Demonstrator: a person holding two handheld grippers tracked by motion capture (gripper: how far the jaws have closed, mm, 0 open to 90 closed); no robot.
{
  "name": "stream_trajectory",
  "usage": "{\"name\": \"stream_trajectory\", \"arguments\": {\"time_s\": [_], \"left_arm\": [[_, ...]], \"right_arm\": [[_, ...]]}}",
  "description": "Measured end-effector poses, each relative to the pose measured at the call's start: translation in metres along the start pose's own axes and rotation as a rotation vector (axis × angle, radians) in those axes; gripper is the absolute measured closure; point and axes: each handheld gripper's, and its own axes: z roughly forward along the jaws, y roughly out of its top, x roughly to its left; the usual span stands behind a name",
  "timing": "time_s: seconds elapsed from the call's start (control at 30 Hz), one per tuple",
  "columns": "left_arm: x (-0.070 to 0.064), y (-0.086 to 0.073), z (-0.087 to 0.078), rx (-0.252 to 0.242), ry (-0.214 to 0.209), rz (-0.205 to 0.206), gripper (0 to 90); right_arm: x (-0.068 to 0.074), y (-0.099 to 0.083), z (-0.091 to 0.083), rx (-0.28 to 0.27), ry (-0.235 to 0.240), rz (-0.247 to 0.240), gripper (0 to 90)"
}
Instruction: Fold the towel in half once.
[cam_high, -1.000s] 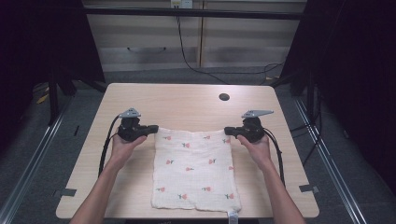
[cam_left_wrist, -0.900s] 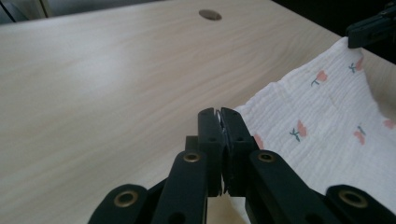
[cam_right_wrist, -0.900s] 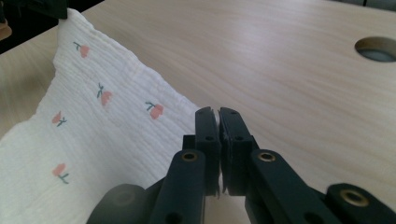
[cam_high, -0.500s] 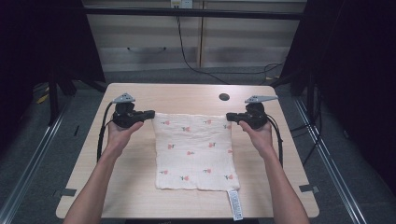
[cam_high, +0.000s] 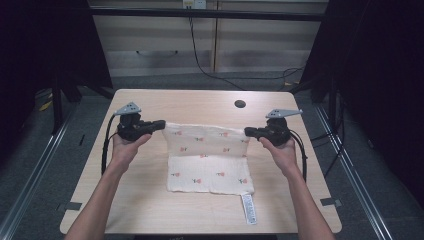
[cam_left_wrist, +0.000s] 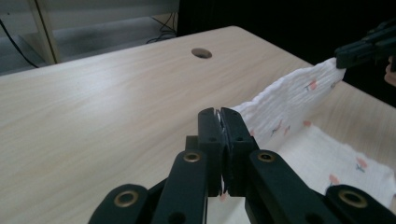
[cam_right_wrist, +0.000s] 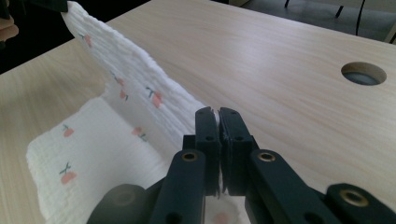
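Cloth (cam_high: 207, 160) lay across the middle of the worktop (cam_high: 150, 205), white with small red fruit prints, and you had its far edge lifted off the wood while the near part stayed flat. Your left gripper (cam_high: 161, 124) was clamped on the far left corner; in the left gripper view its jaws stood pressed together with a sliver of white fabric between them. Your right gripper (cam_high: 248, 132) was clamped on the far right corner in the same way, jaws closed on the cloth in the right gripper view. Between the two, the raised edge ran taut and nearly level. A white label (cam_high: 249, 208) hung from the near right corner, flat on the wood. A round hole (cam_high: 240, 104) sat in the worktop beyond the cloth, well apart from it.
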Motion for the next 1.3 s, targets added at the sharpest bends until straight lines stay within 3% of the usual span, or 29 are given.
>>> {"name": "stream_trajectory", "arguments": {"time_s": [0.17, 0.37, 0.47, 0.57, 0.6, 0.77, 0.83, 0.97, 1.0, 1.07, 1.2, 1.27, 1.3], "left_arm": [[-0.008, -0.011, -0.01, -0.016, -0.041, -0.002, 88.2], [-0.022, -0.023, -0.024, -0.014, -0.052, 0.027, 88.2], [-0.027, -0.024, -0.031, -0.017, -0.052, 0.037, 88.1], [-0.032, -0.022, -0.034, -0.029, -0.055, 0.021, 88.1], [-0.034, -0.021, -0.034, -0.027, -0.056, 0.034, 88.1], [-0.043, -0.035, -0.032, 0.019, -0.058, 0.063, 88.1], [-0.045, -0.048, -0.033, 0.051, -0.054, 0.072, 88.1], [-0.052, -0.056, -0.036, 0.081, -0.056, 0.084, 88.0], [-0.059, -0.06, -0.037, 0.097, -0.045, 0.112, 88.0], [-0.061, -0.064, -0.038, 0.108, -0.049, 0.119, 88.0], [-0.064, -0.082, -0.035, 0.16, -0.066, 0.118, 87.9], [-0.066, -0.094, -0.029, 0.192, -0.081, 0.075, 87.9], [-0.066, -0.094, -0.029, 0.192, -0.081, 0.075, 88.0]], "right_arm": [[0.01, -0.009, -0.014, 0.002, 0.027, -0.033, 87.3], [0.026, -0.017, -0.023, 0.025, 0.04, -0.078, 87.3], [0.037, -0.022, -0.032, 0.028, 0.042, -0.106, 87.3], [0.04, -0.023, -0.037, 0.027, 0.027, -0.121, 87.3], [0.042, -0.022, -0.039, 0.03, 0.025, -0.125, 87.3], [0.049, -0.033, -0.042, 0.027, 0.05, -0.126, 87.3], [0.053, -0.047, -0.041, 0.055, 0.046, -0.128, 87.1], [0.055, -0.055, -0.045, 0.04, 0.053, -0.118, 87.1], [0.058, -0.06, -0.045, 0.052, 0.053, -0.112, 87.1], [0.059, -0.062, -0.045, 0.06, 0.059, -0.108, 87.1], [0.063, -0.08, -0.041, 0.113, 0.072, -0.099, 86.8], [0.064, -0.086, -0.038, 0.131, 0.068, -0.102, 86.7], [0.064, -0.086, -0.038, 0.131, 0.068, -0.102, 86.7]]}}
